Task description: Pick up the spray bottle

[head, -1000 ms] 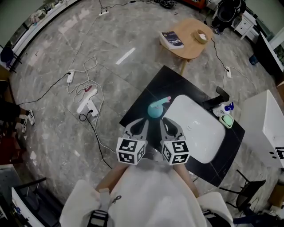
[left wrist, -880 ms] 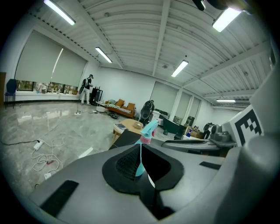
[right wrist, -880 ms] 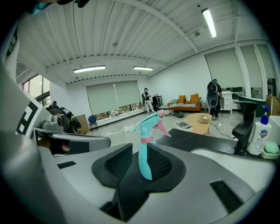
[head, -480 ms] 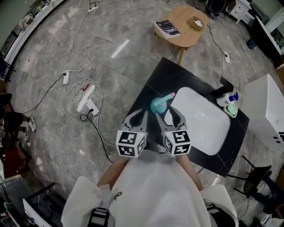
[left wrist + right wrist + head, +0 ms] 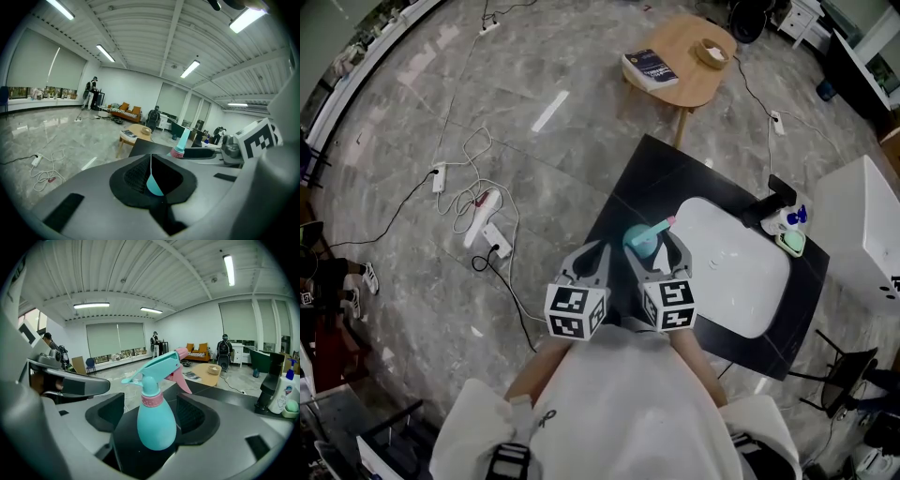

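**Bottle between the jaws, bare counter beyond**

The right gripper [image 5: 658, 255] has just been opening its jaws. The spray bottle [image 5: 157, 420] stands between them, with clear space at the left pad. The left gripper [image 5: 592, 258] crowds in just to the left. To the right lies the white sink basin [image 5: 741, 281], and ahead is bare black counter [image 5: 661, 178].

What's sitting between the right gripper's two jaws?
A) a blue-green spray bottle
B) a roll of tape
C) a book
A: the teal spray bottle stands between the jaws of the right gripper, which have just been opening and do not press on it.
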Available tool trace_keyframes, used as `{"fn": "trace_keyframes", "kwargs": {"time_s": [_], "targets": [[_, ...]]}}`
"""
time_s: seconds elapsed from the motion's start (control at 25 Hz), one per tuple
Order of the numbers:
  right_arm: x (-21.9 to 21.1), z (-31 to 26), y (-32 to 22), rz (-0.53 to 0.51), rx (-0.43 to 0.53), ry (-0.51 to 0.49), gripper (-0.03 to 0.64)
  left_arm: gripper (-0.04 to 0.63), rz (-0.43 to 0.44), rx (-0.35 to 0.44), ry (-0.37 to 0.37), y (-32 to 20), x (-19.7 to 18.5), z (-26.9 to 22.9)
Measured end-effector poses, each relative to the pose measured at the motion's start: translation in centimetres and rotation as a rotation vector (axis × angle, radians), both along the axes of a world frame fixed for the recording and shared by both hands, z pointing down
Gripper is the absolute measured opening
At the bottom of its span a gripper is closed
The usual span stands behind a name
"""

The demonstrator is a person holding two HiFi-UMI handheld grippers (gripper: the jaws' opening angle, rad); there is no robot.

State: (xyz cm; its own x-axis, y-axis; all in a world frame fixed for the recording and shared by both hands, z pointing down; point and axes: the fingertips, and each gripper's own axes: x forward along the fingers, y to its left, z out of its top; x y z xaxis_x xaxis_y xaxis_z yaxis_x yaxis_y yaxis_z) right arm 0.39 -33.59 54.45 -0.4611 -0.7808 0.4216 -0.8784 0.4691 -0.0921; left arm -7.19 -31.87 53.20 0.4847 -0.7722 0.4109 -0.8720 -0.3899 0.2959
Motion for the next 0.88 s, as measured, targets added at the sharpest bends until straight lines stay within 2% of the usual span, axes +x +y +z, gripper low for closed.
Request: {"fn": "trace_keyframes", "kwargs": {"time_s": [0.48, 0.88], "targets": [[-1.2, 1.9, -2.5, 0.016, -0.009, 0.045, 0.339, 0.029, 0.012, -0.01, -0.019, -1.7, -1.7, 0.5], [-1.6, 2.7, -3.1, 0.004, -0.01, 0.107, 0.337, 0.029, -0.013, 0.025, -0.028, -2.6, -2.7, -0.1]]}}
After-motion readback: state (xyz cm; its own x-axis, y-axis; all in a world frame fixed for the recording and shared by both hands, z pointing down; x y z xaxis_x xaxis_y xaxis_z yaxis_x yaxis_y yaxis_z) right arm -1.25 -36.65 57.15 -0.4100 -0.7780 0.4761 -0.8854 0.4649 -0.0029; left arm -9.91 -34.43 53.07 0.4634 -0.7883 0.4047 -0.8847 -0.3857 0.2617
